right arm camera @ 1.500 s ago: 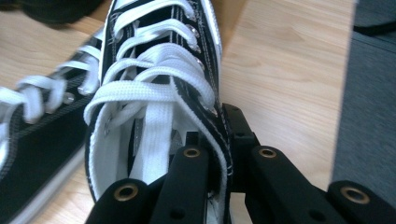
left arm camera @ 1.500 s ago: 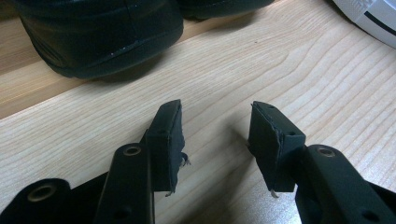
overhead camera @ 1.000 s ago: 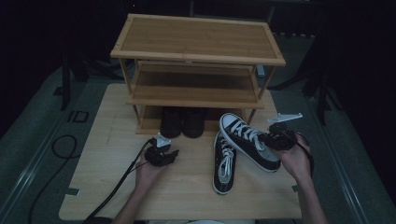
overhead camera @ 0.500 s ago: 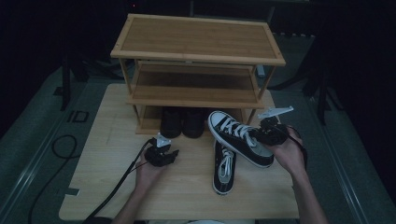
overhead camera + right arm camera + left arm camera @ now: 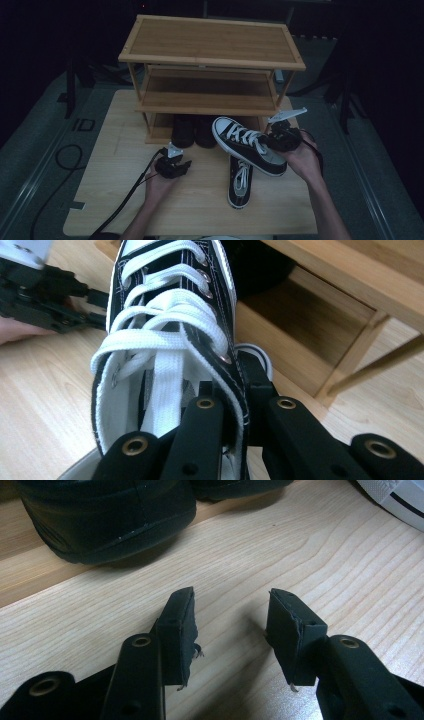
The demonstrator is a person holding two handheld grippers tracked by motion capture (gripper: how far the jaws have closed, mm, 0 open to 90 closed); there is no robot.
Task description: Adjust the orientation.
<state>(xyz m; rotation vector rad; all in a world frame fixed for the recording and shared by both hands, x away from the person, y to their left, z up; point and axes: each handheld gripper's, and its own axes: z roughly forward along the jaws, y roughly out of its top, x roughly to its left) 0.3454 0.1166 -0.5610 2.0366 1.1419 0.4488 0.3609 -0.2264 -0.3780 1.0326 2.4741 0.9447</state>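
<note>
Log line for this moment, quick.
right gripper: shut on sneaker, lifted | left gripper: open, empty | second sneaker: on table

My left gripper has bare table ahead, but the dark shoes block the rack's bottom opening just beyond. The middle shelf lies open. The second sneaker on the table bars the way under the sneaker I hold.
</note>
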